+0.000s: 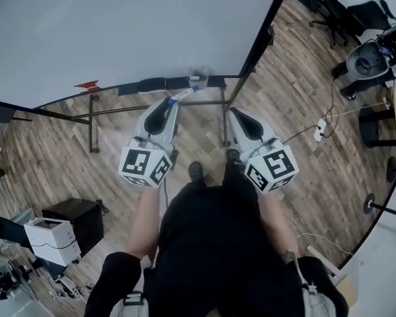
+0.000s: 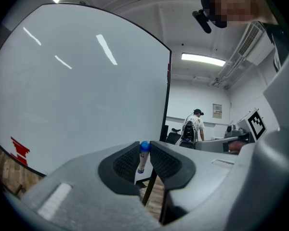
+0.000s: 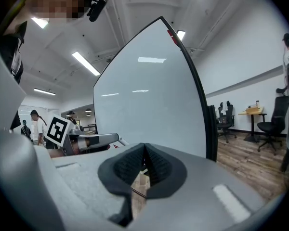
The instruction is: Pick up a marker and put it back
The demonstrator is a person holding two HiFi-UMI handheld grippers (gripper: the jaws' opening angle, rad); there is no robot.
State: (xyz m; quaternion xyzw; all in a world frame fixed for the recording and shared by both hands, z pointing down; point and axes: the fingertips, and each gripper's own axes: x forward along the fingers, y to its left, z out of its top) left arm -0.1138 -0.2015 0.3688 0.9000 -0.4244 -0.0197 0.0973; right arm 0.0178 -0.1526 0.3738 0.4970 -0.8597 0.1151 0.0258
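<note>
A white marker with a blue cap (image 1: 184,95) (image 2: 143,157) is pinched upright between the pads of my left gripper (image 1: 174,101) (image 2: 143,161), which is shut on it just in front of the whiteboard (image 1: 119,32) (image 2: 86,90). The marker's tip end points toward the board's lower ledge (image 1: 165,82), where a black eraser (image 1: 148,84) and a small red item (image 1: 87,84) lie. My right gripper (image 1: 231,113) (image 3: 144,153) hangs beside the left one, by the board's right edge. Its jaws are shut with nothing between them.
The whiteboard stands on a metal frame (image 1: 92,121) over wood flooring. Office chairs (image 1: 336,8) stand at the back right, a power strip with cable (image 1: 320,129) lies to the right, and a white device (image 1: 49,233) beside a black box (image 1: 76,213) sits at the lower left. A person (image 2: 191,127) stands far off.
</note>
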